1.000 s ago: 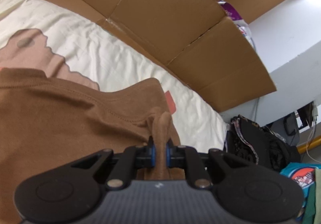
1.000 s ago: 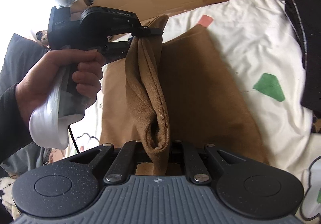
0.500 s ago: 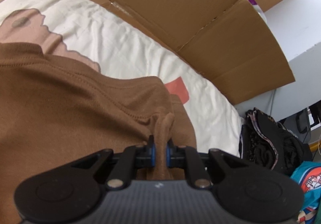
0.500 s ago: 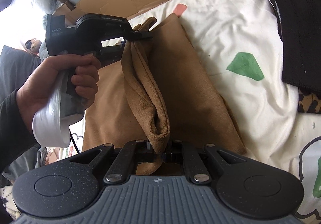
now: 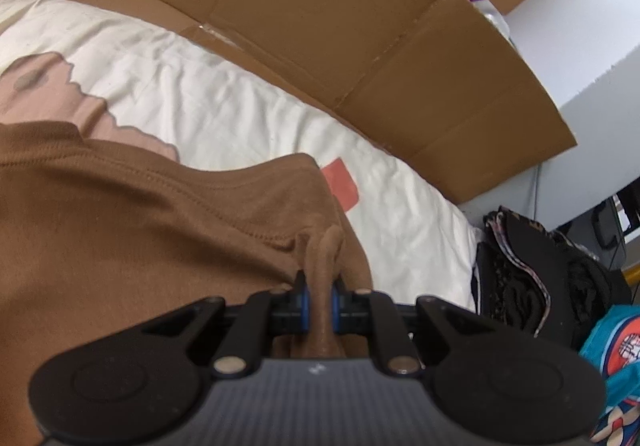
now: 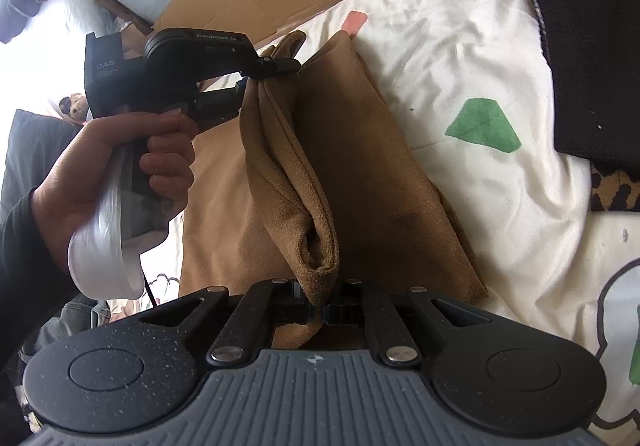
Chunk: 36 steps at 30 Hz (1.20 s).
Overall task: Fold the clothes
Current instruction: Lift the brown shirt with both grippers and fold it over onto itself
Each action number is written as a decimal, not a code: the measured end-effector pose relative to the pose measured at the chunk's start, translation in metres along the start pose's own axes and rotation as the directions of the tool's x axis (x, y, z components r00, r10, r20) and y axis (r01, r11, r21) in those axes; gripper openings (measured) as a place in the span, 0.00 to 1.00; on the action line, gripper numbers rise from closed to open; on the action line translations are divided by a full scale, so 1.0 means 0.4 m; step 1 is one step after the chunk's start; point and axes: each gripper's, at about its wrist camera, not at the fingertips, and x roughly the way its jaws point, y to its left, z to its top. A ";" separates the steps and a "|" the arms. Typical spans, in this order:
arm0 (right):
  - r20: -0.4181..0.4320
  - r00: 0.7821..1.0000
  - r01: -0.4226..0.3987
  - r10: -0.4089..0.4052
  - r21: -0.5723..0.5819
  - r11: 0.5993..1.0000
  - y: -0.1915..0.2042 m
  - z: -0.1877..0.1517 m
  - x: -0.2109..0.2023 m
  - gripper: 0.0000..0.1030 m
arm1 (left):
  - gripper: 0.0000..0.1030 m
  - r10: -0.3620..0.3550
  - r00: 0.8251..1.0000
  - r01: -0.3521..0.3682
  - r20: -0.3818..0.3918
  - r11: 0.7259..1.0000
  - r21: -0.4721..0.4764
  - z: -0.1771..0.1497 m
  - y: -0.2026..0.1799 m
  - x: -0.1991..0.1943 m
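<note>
— As the right wrist view runs from its left edge, what is counted first?

— One person's hand (image 6: 132, 166), in a dark sleeve, wrapped around the grip of the left gripper (image 6: 276, 64). Its jaws are pressed together on a bunched corner of one brown garment (image 6: 360, 150).

— And further right?

— The garment hangs in a doubled fold between the two grippers. The right gripper (image 6: 322, 310), at the bottom centre, pinches the lower corner of that fold. The rest of the garment lies flat on one white bedsheet (image 6: 460, 58), which carries coloured patches; I count one red and one green in full sight, with parts of others at the right edge. One dark cloth (image 6: 580, 26) overlaps the sheet's far right side.

— Does the left wrist view agree?

— It does. Left to right: the brown garment (image 5: 120, 238) fills the left half, its stitched hem running across. At centre the left gripper (image 5: 319, 300) has its two blue-edged pads closed on a pinch of that fabric. Behind lies the bedsheet (image 5: 240, 114), then one run of flattened cardboard (image 5: 360, 18) propped along its far edge. At the right, one heap of dark clothing (image 5: 532, 270), and beside it one teal printed item (image 5: 616, 350).

— Total grippers?

— Two, both clamped on the same garment.
</note>
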 end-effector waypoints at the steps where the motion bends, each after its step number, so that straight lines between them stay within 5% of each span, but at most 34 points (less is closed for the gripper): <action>1: 0.001 1.000 0.001 -0.001 0.007 1.000 -0.003 -0.002 -0.003 0.02 | 0.10 0.000 1.000 0.000 -0.002 1.000 0.000 -0.003 -0.003 0.004; 22: 0.012 1.000 0.015 -0.016 0.100 0.995 -0.077 -0.019 -0.033 0.02 | 0.11 0.023 0.999 -0.023 -0.024 1.000 0.013 -0.034 -0.067 0.070; 30: 0.008 1.000 0.013 -0.015 0.204 0.979 -0.126 -0.035 -0.020 0.03 | 0.25 -0.046 0.999 0.046 -0.018 0.999 0.015 -0.015 -0.067 0.042; 36: 0.037 0.999 0.013 -0.022 0.207 0.978 -0.134 -0.021 -0.037 0.04 | 0.24 -0.041 0.999 0.043 -0.013 0.991 0.124 0.007 -0.076 0.007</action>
